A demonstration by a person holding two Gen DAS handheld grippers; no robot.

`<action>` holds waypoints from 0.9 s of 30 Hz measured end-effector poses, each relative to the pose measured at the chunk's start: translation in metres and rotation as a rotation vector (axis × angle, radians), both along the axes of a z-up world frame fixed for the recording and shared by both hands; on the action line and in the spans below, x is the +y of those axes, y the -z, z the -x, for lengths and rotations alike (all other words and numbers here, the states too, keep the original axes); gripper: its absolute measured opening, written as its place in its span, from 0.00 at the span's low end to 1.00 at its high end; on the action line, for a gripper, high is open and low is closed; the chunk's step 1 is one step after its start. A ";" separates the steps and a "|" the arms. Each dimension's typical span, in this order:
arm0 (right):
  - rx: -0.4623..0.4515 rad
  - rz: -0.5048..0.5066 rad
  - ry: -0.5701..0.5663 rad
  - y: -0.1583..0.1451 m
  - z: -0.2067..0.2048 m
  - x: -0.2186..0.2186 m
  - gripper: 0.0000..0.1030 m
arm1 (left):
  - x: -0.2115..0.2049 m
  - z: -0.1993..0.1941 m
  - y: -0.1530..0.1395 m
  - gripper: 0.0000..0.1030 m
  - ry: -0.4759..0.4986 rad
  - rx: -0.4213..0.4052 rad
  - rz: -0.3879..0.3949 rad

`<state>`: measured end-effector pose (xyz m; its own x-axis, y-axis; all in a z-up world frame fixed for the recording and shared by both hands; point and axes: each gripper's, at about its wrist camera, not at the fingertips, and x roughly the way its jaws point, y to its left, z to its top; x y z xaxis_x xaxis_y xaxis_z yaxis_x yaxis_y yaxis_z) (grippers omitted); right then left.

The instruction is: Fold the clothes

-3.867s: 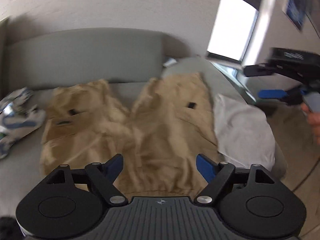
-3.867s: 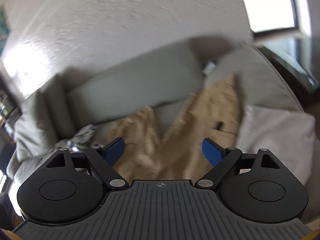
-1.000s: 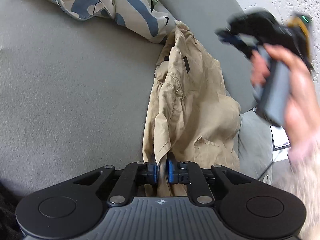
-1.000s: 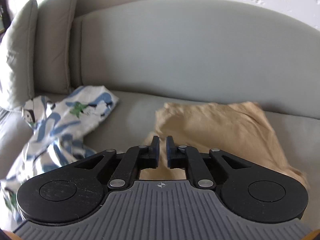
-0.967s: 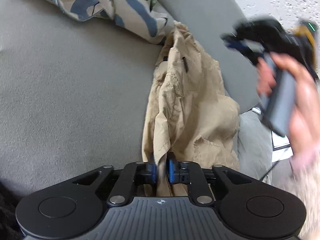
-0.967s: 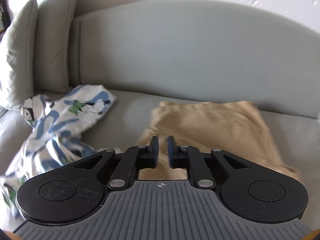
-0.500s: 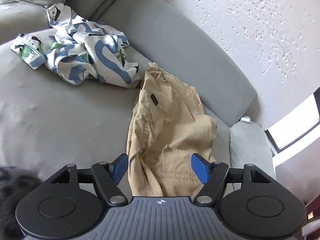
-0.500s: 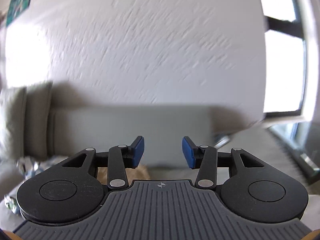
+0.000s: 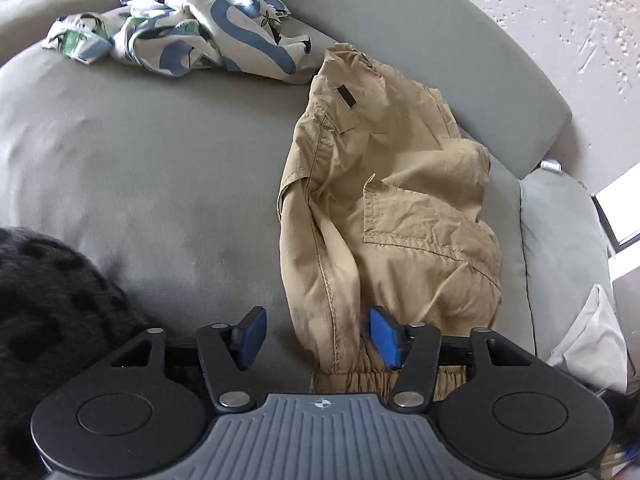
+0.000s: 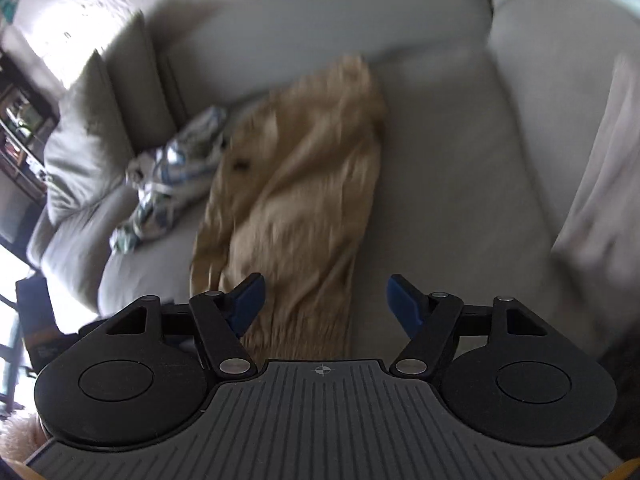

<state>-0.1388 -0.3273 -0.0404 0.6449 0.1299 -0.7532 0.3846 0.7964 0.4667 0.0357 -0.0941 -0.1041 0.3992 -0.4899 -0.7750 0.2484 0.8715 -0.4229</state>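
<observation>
Sofa (image 9: pixel 160 168) holds tan trousers (image 9: pixel 384 216); both hand-held grippers hover above, fingers apart.

No readable text anywhere in these two shots, honestly. The closest thing to a sign is a tiny round crosshair mark (image 9: pixel 320 403) on the ribbed grey body of the left tool, and the same little mark (image 10: pixel 321 369) on the right one, but no letters or numbers go with either. The tan trousers (image 9: pixel 384 216) have a small dark tab (image 9: pixel 346 96) near the top, and it looks blank. The right wrist view is too blurred to make out any writing.
</observation>
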 end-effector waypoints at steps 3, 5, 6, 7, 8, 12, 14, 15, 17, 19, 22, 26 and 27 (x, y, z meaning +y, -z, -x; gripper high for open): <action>0.017 -0.032 -0.004 0.022 0.003 0.005 0.68 | -0.002 0.002 -0.002 0.32 0.000 -0.063 -0.019; 0.022 -0.011 -0.016 0.025 0.004 0.007 0.68 | -0.008 0.007 -0.009 0.18 0.013 -0.102 -0.041; 0.024 0.004 -0.018 0.024 0.004 0.007 0.68 | -0.013 0.010 -0.013 0.11 0.020 -0.125 -0.062; 0.028 0.015 -0.012 0.022 0.007 0.007 0.68 | -0.017 0.012 -0.017 0.10 0.030 -0.147 -0.085; 0.031 0.025 -0.006 0.019 0.010 0.006 0.68 | -0.021 0.015 -0.020 0.09 0.038 -0.165 -0.102; 0.044 0.035 0.016 0.024 0.016 0.006 0.68 | -0.029 0.022 -0.030 0.06 0.086 -0.245 -0.127; 0.047 0.039 0.018 0.027 0.015 0.008 0.68 | -0.031 0.028 -0.038 0.06 0.125 -0.307 -0.116; 0.049 0.041 0.019 0.028 0.015 0.008 0.68 | -0.032 0.032 -0.042 0.05 0.147 -0.347 -0.098; 0.052 0.045 0.021 0.031 0.015 0.010 0.68 | -0.032 0.039 -0.049 0.06 0.193 -0.439 -0.075; 0.055 0.050 0.023 0.033 0.015 0.011 0.68 | -0.033 0.031 -0.040 0.16 0.166 -0.419 -0.133; 0.050 0.045 0.025 0.032 0.013 0.012 0.68 | -0.019 -0.002 -0.008 0.36 0.060 -0.108 -0.146; 0.036 0.025 0.024 0.033 0.011 0.010 0.69 | -0.004 -0.004 -0.001 0.50 0.040 -0.073 -0.092; 0.033 0.015 0.025 0.035 0.009 0.008 0.69 | -0.003 -0.005 0.000 0.52 0.041 -0.063 -0.079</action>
<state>-0.1478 -0.3188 -0.0750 0.6226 0.1022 -0.7758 0.4197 0.7931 0.4413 0.0404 -0.0972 -0.1040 0.4291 -0.4457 -0.7857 0.3089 0.8898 -0.3360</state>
